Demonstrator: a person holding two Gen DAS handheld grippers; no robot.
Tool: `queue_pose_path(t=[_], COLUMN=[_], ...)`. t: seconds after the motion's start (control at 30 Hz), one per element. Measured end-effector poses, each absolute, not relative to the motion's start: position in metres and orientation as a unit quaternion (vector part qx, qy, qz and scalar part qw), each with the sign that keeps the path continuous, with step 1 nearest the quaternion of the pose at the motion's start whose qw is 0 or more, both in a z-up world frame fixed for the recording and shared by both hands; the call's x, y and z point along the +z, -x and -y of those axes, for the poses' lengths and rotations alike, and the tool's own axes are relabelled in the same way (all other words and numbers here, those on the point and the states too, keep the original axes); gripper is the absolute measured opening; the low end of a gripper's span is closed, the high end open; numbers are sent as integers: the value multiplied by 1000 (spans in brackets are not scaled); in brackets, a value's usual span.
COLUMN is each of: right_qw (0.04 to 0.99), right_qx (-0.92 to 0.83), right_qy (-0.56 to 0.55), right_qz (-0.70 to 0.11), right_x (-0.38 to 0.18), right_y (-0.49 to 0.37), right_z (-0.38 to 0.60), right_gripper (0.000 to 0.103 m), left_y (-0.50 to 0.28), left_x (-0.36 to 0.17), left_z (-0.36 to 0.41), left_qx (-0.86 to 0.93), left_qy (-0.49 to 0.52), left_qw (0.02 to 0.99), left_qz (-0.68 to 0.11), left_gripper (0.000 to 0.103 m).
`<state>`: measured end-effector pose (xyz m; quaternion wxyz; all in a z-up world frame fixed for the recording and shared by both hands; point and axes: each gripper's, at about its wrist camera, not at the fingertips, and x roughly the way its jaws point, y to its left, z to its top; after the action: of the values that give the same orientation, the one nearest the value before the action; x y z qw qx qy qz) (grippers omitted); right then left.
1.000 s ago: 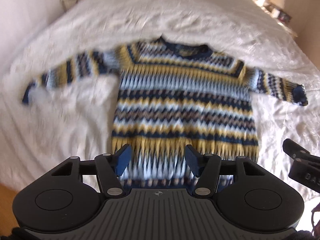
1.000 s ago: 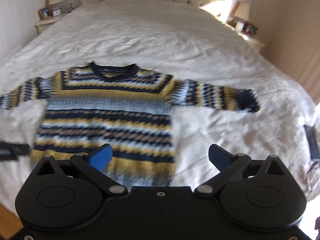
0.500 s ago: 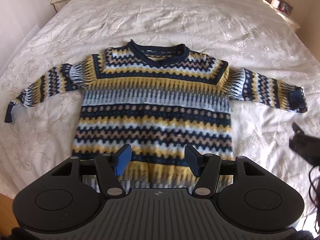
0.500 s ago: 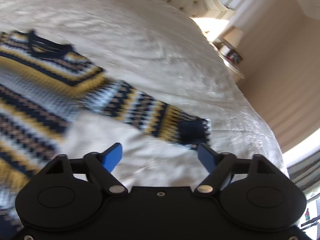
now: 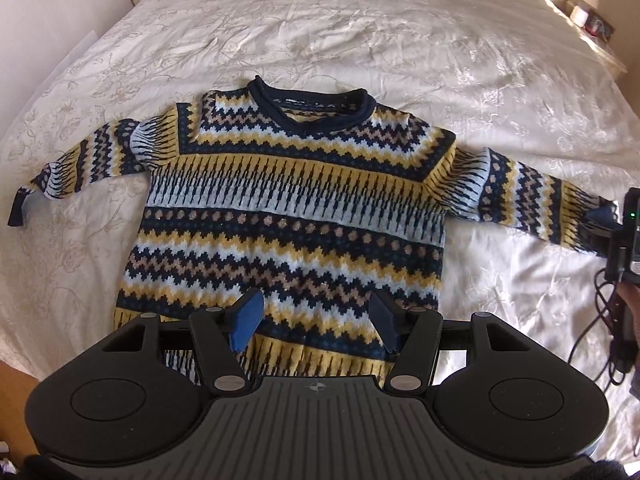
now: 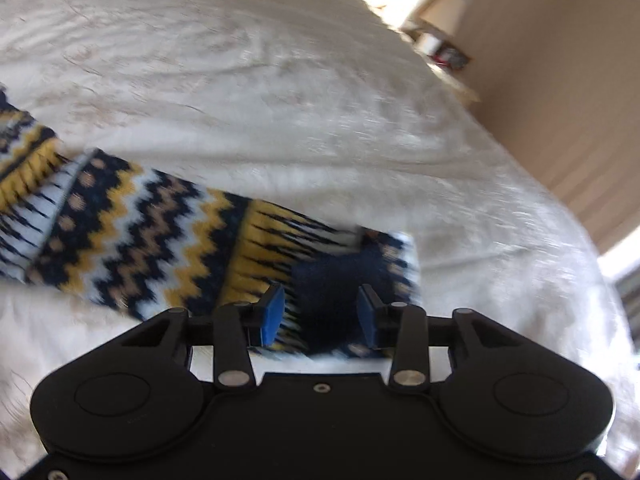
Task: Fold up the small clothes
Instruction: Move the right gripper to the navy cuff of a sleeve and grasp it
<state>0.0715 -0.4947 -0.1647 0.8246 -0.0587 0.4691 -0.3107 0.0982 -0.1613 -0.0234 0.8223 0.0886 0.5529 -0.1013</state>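
Sweater [image 5: 296, 216] lies flat, collar toward headboard, sleeves sideways; both jaws apart, gripping nothing.

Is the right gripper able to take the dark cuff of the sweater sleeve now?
Probably yes. The right gripper sits right at the navy cuff, its jaws just closing with the cuff between them. Nothing covers that sleeve end on the bedspread.

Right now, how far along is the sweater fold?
Done: sweater lies flat on the bed, sleeves out. In hand: right gripper has just been closing around the cuff, pads not yet clamped. Left gripper hovers open over the hem. Left: every fold.
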Motion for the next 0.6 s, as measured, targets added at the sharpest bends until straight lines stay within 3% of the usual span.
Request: queue_pose_path(t=[0.2, 0.5, 0.6], right_qw=[845, 777, 759], right_qx=[-246, -379, -424], right_qy=[34, 119, 92], right_qz=[-473, -488, -485], right_x=[-183, -172, -156], right_y=[-90, -50, -23], right_z=[492, 568, 609], right_gripper=[48, 49, 50], left_y=[-104, -112, -113], left_x=[-27, -32, -36], left_z=[174, 199, 209], left_qx=[-89, -117, -131], left_qy=[-90, -81, -77], left_qw=[817, 817, 811], left_qz=[-562, -559, -565], left_gripper=[57, 57, 57])
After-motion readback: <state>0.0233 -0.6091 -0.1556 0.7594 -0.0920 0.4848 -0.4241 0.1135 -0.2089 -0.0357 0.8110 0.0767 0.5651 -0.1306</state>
